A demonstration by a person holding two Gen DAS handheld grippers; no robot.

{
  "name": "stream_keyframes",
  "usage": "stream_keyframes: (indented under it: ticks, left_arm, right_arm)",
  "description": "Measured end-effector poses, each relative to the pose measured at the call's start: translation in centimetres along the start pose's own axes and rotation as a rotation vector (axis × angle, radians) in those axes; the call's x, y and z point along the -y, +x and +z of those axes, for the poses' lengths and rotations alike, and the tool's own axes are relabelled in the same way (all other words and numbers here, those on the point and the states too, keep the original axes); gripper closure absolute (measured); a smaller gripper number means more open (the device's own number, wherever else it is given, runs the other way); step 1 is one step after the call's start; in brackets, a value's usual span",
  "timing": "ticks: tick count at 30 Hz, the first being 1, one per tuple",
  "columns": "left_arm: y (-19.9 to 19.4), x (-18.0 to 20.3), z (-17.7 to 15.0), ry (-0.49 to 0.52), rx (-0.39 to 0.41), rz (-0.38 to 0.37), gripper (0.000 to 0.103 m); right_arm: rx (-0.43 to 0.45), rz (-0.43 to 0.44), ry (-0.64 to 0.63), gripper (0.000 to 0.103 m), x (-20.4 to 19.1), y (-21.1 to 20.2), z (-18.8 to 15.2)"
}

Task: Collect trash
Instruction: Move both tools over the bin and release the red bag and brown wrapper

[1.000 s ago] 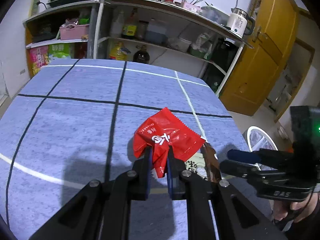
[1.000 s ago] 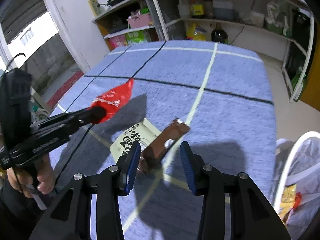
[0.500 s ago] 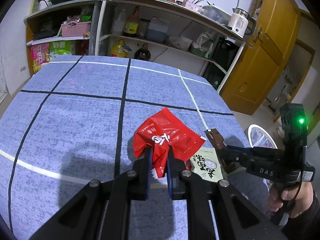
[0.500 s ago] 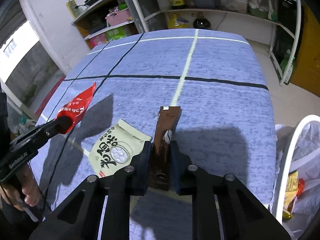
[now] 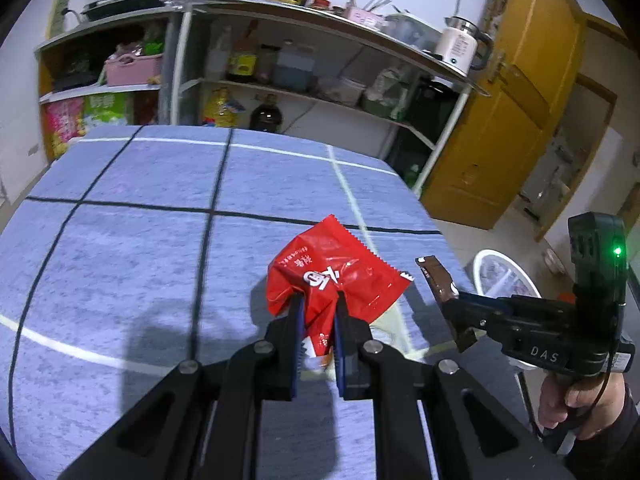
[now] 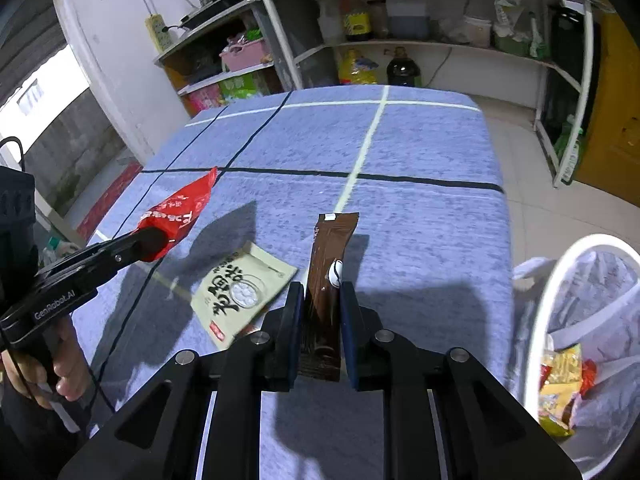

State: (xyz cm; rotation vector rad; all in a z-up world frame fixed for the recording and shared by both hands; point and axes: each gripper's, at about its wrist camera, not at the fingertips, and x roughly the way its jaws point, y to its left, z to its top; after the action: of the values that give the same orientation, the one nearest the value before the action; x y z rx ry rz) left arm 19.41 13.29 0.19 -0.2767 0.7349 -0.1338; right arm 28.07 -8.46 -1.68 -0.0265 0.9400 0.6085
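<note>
Pinching a brown sachet point(image 6: 329, 280) by its lower half, the right gripper point(image 6: 319, 320) has just closed its jaws and holds it clear of the blue tabletop point(image 6: 420, 160). Just left, the left gripper point(image 5: 316, 320) has its jaws pressed on a crumpled red wrapper point(image 5: 332, 276), also off the cloth. Both look feather-light, thin and slippery, so a grip across a flat end suits them. A beige packet point(image 6: 244, 288) lies flat near the tabletop's near edge. Off the right edge stands a white bin point(image 6: 568, 304) with wrappers inside.
</note>
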Motion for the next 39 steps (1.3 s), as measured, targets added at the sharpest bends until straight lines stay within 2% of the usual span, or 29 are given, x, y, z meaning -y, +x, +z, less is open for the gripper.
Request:
stream_keyframes:
  ticks: [11,20,27,37,39]
  left_arm:
    - [2.4,7.8,0.7,0.098,-0.029,-0.100,0.090]
    - [5.6,16.7,0.0,0.221,-0.082,-0.190,0.090]
    - [8.7,22.4,-0.4,0.264,-0.133,-0.254,0.090]
    - [13.6,26.3,-2.0,0.307,-0.229,-0.272,0.087]
    - [13.8,26.6,-2.0,0.314,-0.227,-0.269,0.078]
  right_arm:
    - [0.070,-0.109,0.084,0.085,6.1,-5.9,-2.8]
    - [0.116,-0.225,0.189,0.085,12.9,-10.5,-6.0]
    - [0.122,-0.275,0.274,0.085,17.5,-12.3,-8.2]
    - [0.087,-0.306,0.352,0.083,21.8,-12.2,-9.8]
    - [0.081,-0.312,0.361,0.083,22.3,-12.0,-10.0]
